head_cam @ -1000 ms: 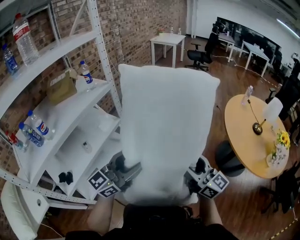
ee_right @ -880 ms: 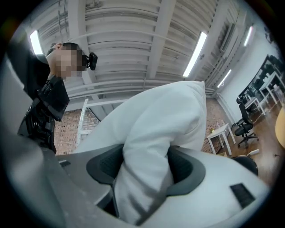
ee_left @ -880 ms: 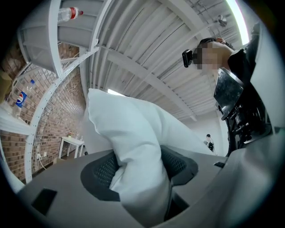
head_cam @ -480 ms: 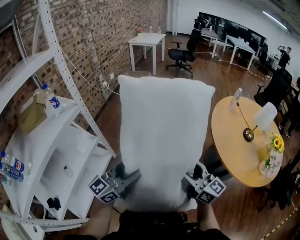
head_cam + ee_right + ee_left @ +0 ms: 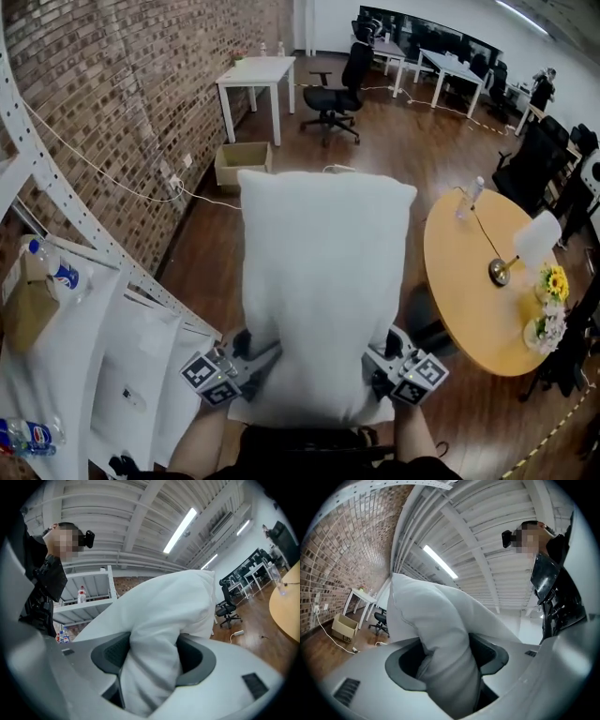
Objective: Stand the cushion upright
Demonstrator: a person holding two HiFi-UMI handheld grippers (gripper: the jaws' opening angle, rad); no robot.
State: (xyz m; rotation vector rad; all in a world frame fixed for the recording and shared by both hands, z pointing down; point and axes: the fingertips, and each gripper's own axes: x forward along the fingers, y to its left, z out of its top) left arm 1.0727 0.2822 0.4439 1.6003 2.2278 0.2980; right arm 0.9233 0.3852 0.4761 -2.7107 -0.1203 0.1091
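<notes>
A large white cushion (image 5: 323,291) is held up in the air in front of me, its long side running away from me in the head view. My left gripper (image 5: 255,358) is shut on its lower left edge, and the fabric bulges between the dark pads (image 5: 405,660). My right gripper (image 5: 377,364) is shut on the lower right edge, where the cushion (image 5: 159,630) is squeezed between its pads (image 5: 194,658). In the left gripper view the cushion (image 5: 436,634) fills the middle. Both grippers sit close to my body.
A white metal shelf rack (image 5: 66,337) with bottles and a cardboard box stands at the left. A round wooden table (image 5: 478,291) with a lamp, a bottle and flowers is at the right. A brick wall, a white table (image 5: 251,75) and office chairs lie ahead on wooden floor.
I have turned to the right with the cushion still gripped on both sides: the shelf rack has slid toward the left edge and more floor and brick wall show ahead.
</notes>
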